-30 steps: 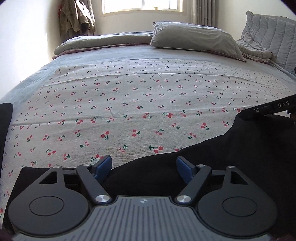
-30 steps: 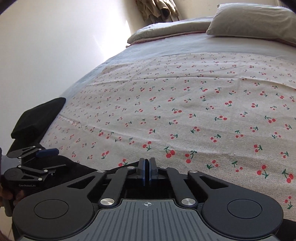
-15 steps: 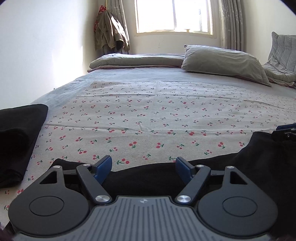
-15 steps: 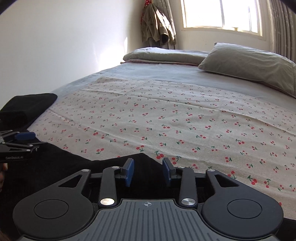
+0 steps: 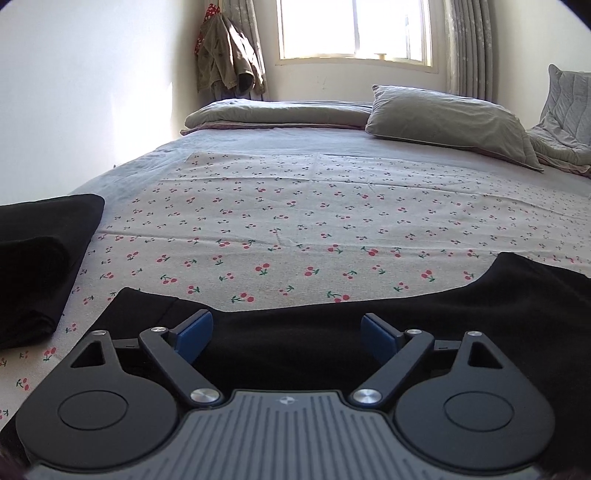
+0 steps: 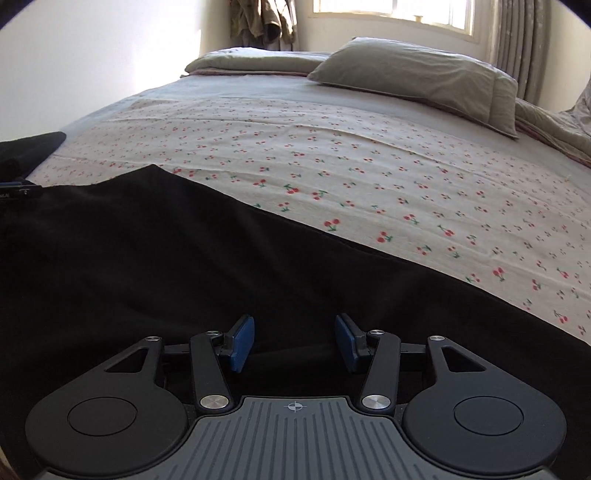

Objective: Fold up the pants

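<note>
A wide bed filled both views, covered by a pale cherry-print sheet point(image 5: 295, 221) laid over a grey bedspread point(image 5: 258, 142). At the far end, toward twelve o'clock, a grey pillow point(image 5: 443, 118) lay beside a folded grey quilt point(image 5: 277, 112), with a bright window point(image 5: 354, 29) above them and a khaki jacket point(image 5: 225, 55) hanging in the corner at about eleven o'clock. A quilted grey cushion point(image 5: 569, 99) leaned at two o'clock. A folded black garment point(image 5: 40, 254) sat on the sheet's edge at nine o'clock in the left wrist view. The black pants point(image 6: 184, 258) lay spread flat along the near edge of the bed, stretching from the lower left to the lower right under both tools, with nothing lying on top of them. The left gripper point(image 5: 287, 332) hovered over the pants with its blue pads point(image 5: 195, 334) far apart and still widening, only flat cloth showing between them. The right gripper point(image 6: 294, 341) sat over the pants too, its blue fingers point(image 6: 242, 341) partly apart and spreading, not pinching the fabric. In the right wrist view a sliver of the left tool showed at nine o'clock, at the pants' far corner. No boxes, baskets or other containers could be seen.
</note>
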